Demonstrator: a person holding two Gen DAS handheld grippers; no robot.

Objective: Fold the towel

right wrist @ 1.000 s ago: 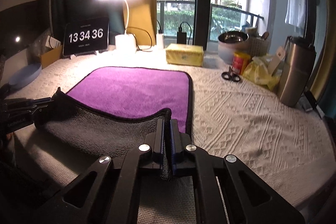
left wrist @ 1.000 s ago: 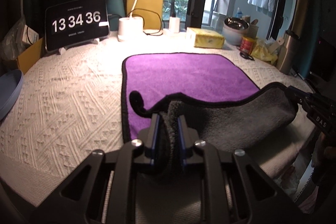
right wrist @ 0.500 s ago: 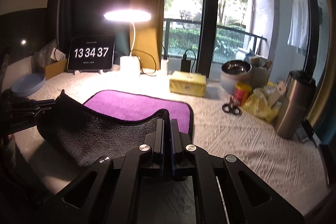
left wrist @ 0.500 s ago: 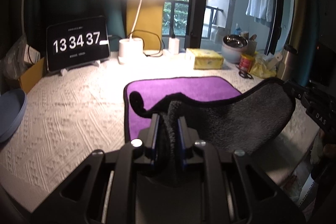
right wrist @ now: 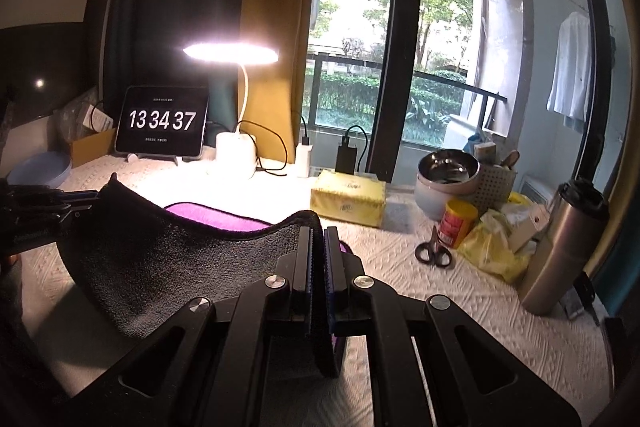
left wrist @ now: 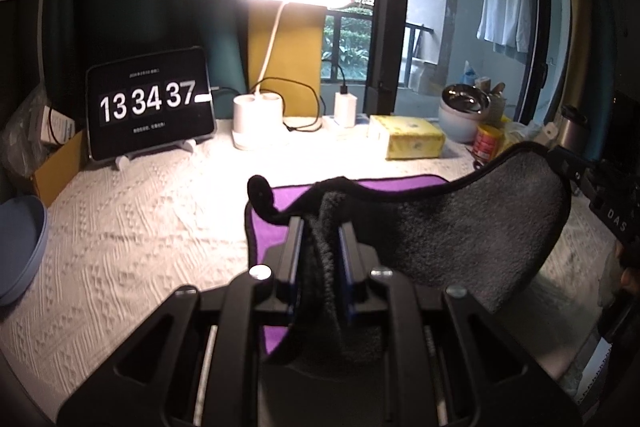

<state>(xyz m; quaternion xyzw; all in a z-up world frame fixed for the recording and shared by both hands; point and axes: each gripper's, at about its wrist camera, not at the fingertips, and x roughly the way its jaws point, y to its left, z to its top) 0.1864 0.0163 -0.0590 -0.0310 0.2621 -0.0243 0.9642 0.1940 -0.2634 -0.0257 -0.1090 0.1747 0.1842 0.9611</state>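
Note:
The towel [left wrist: 472, 227] is purple on top, grey underneath, with a black border. Its near edge is lifted off the table and its grey underside faces the cameras; it also shows in the right wrist view [right wrist: 168, 259]. My left gripper [left wrist: 320, 227] is shut on the towel's near left corner. My right gripper [right wrist: 317, 239] is shut on the near right corner, and it shows at the right of the left wrist view [left wrist: 576, 167]. Only a strip of purple [left wrist: 384, 183] shows beyond the raised edge.
A white knitted cloth [left wrist: 140, 227] covers the table. At the back stand a clock tablet [left wrist: 148, 107], a lit desk lamp [left wrist: 256, 123] and a yellow tissue pack [left wrist: 412, 141]. Scissors [right wrist: 432, 251], a red can [right wrist: 458, 221], a bowl [right wrist: 444, 179] and a steel flask [right wrist: 560, 243] stand right. A blue plate [left wrist: 20, 251] lies left.
Both grippers have risen and carried the towel's near edge up and toward the back. Less purple shows than before. The clock went from 13 34 36 to 13 34 37.

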